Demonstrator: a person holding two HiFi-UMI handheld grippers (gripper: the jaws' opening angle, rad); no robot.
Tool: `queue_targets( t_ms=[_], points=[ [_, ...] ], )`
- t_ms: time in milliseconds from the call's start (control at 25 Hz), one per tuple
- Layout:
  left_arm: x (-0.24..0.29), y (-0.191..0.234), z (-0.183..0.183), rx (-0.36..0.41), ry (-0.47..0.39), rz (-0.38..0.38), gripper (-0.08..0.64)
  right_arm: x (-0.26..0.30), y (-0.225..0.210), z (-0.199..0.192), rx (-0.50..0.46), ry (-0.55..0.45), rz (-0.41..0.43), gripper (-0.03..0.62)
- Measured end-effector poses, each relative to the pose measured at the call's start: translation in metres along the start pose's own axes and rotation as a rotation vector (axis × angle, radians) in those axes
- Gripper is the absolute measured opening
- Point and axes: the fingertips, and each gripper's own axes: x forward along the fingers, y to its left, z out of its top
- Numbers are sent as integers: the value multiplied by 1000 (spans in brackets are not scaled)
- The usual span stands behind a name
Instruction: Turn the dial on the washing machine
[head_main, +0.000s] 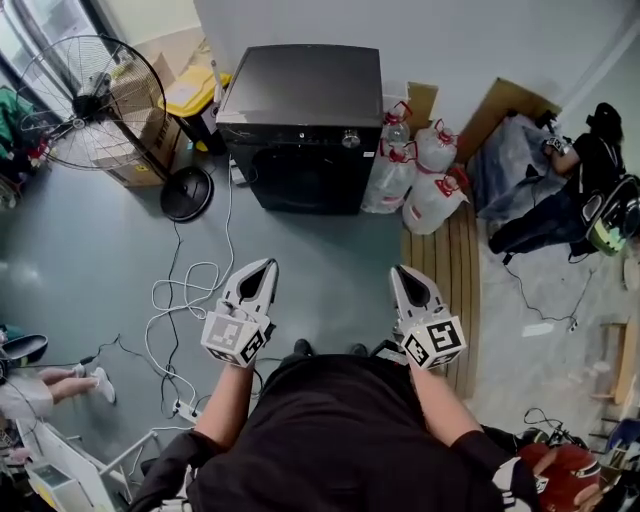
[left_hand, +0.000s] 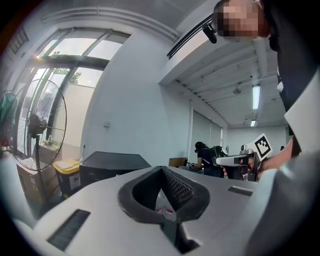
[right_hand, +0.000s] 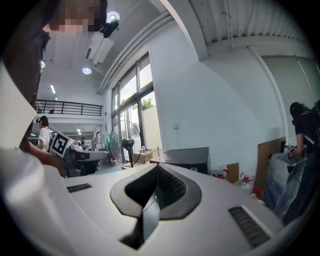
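A black washing machine (head_main: 300, 125) stands against the far wall, its round silver dial (head_main: 351, 139) at the upper right of its front. Both grippers are held close to the person's body, well short of the machine and pointing toward it. My left gripper (head_main: 267, 266) is shut with nothing in it; in the left gripper view its jaws (left_hand: 162, 170) meet, and the machine (left_hand: 112, 167) lies far beyond them. My right gripper (head_main: 398, 271) is also shut and empty, and from its own view (right_hand: 157, 166) the machine (right_hand: 187, 159) is distant.
A standing fan (head_main: 85, 100) with a round base (head_main: 187, 193) is left of the machine, beside a yellow bin (head_main: 195, 90). Water jugs (head_main: 420, 175) crowd its right side above wooden planks (head_main: 455, 260). White cables (head_main: 185, 300) trail over the floor. A person (head_main: 575, 190) crouches at far right.
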Motion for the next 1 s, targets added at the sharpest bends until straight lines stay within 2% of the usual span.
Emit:
queue_targets(
  t_ms=[160,640,760,1000],
  points=[
    [8,-16,-4,-11,24,-41,14,-8,-5,0,-8,-8,5,21],
    [17,-31,-7,-33,35,-38,15,-23,-29,4,-9,-30,-37,21],
    [17,-36,1,-62,19,-49,15,-26,-33,6,-7,-31,-44,21],
    [18,-46,2,-55,24,-80,15,-33,-33,4,-6,-29,-46,21]
  ],
)
